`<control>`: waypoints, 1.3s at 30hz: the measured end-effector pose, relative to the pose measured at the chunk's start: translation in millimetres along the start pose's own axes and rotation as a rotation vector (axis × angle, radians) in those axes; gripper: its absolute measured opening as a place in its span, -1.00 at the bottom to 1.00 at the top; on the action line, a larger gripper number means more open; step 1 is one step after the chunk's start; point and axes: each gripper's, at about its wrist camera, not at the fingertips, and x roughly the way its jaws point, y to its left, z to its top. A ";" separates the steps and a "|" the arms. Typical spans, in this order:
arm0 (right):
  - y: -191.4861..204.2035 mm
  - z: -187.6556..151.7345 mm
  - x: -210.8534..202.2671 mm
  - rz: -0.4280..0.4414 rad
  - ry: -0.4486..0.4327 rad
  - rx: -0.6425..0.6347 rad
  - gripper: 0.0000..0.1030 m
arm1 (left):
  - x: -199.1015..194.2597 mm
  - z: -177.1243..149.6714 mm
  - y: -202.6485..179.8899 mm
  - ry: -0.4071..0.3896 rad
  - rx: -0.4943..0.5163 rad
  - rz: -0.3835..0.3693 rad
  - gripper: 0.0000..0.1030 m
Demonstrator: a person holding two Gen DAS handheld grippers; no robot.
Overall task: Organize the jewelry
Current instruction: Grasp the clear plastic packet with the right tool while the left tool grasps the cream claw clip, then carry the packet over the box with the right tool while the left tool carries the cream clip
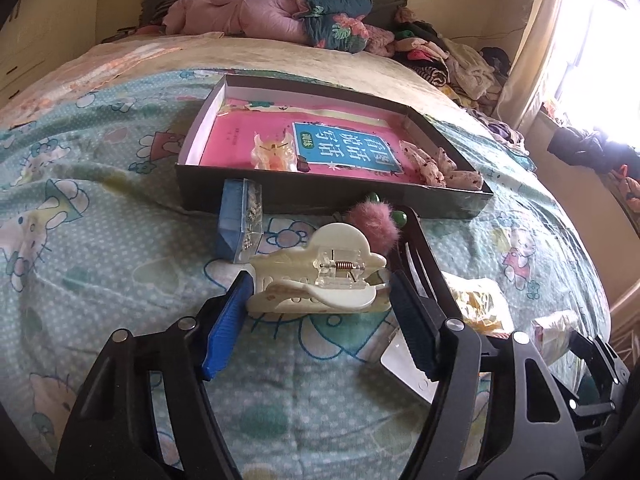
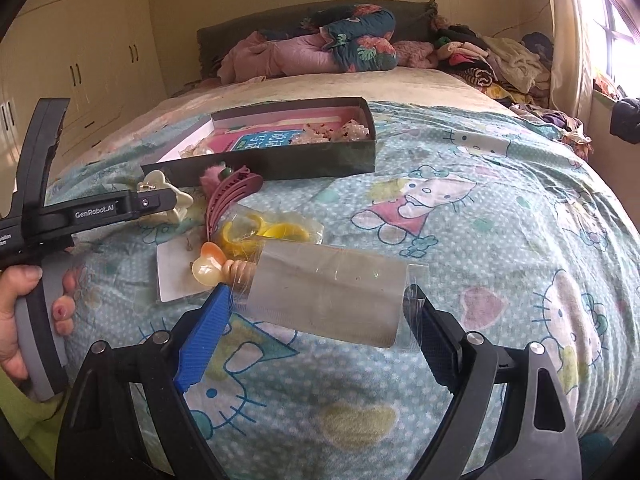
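Note:
In the left wrist view my left gripper (image 1: 320, 282) is shut on a cream hair claw (image 1: 316, 280); a blue pad presses each end of it, just above the Hello Kitty bedspread. From the right wrist view, that gripper (image 2: 160, 202) and the claw (image 2: 182, 200) sit at the left. My right gripper (image 2: 320, 294) is shut on a clear packet with a grey card (image 2: 328, 292) and a peach heart-shaped ornament (image 2: 208, 266) at its left end. Behind both stands a shallow dark box (image 1: 320, 200), (image 2: 280, 162) holding a pink book, a bagged orange clip (image 1: 274, 154) and a floral scrunchie (image 1: 436, 166).
On the bedspread lie a blue earring case (image 1: 240, 220), a pink pom-pom tie (image 1: 372, 220), a mauve banana clip (image 2: 230, 196), bagged yellow bangles (image 2: 266, 232) and a white earring card (image 2: 176, 270). A hand (image 2: 20, 312) holds the left gripper's handle. Bedding and clothes are piled at the headboard.

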 end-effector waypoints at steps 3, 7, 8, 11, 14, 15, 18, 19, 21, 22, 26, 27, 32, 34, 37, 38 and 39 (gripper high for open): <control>1.5 5.3 -0.6 0.004 -0.004 -0.008 0.63 | -9.1 -3.2 1.8 -0.005 0.005 -0.010 0.18; 1.8 13.3 -1.0 0.005 -0.010 -0.012 0.63 | -18.3 -5.8 1.7 -0.017 0.017 -0.016 0.18; 1.8 15.4 -0.9 0.004 -0.012 -0.013 0.63 | -20.5 -6.4 1.8 -0.019 0.020 -0.018 0.18; 2.9 18.6 -0.8 0.003 -0.013 -0.016 0.63 | -25.5 -6.4 2.1 -0.030 0.026 -0.020 0.18; 5.6 24.2 0.1 0.003 -0.014 -0.026 0.63 | -30.2 -5.2 3.4 -0.038 0.021 -0.026 0.18; 6.3 25.9 1.0 0.003 -0.015 -0.028 0.63 | -31.5 -4.2 3.8 -0.042 0.020 -0.027 0.18; 8.8 33.5 3.0 0.006 -0.020 -0.034 0.63 | -35.4 0.0 6.9 -0.059 0.018 -0.021 0.18; 9.9 36.4 3.6 0.007 -0.024 -0.035 0.63 | -36.3 2.0 8.3 -0.065 0.015 -0.019 0.18; 12.3 42.3 5.5 0.010 -0.029 -0.039 0.63 | -37.8 5.0 10.6 -0.076 0.011 -0.013 0.18; 13.7 45.5 6.5 0.012 -0.031 -0.042 0.63 | -38.1 6.7 12.0 -0.081 0.009 -0.009 0.18; 19.1 58.0 10.8 0.017 -0.039 -0.050 0.63 | -36.2 13.1 15.8 -0.093 0.003 -0.002 0.18; 20.2 60.8 11.9 0.017 -0.042 -0.053 0.63 | -35.4 14.8 16.8 -0.094 0.001 -0.002 0.18; 23.6 75.5 19.5 0.016 -0.050 -0.061 0.63 | -27.7 27.7 15.3 -0.101 0.008 -0.005 0.18; 23.4 82.1 22.8 0.018 -0.052 -0.060 0.63 | -23.5 33.3 14.0 -0.103 0.011 -0.005 0.18; 22.6 92.1 29.6 0.012 -0.056 -0.065 0.64 | -14.8 41.4 12.9 -0.098 0.015 -0.003 0.18; 22.2 94.9 32.5 0.011 -0.054 -0.067 0.64 | -12.0 44.2 12.5 -0.097 0.017 -0.002 0.18; 21.0 97.0 35.3 0.011 -0.053 -0.069 0.64 | -9.4 46.9 11.9 -0.096 0.020 0.000 0.18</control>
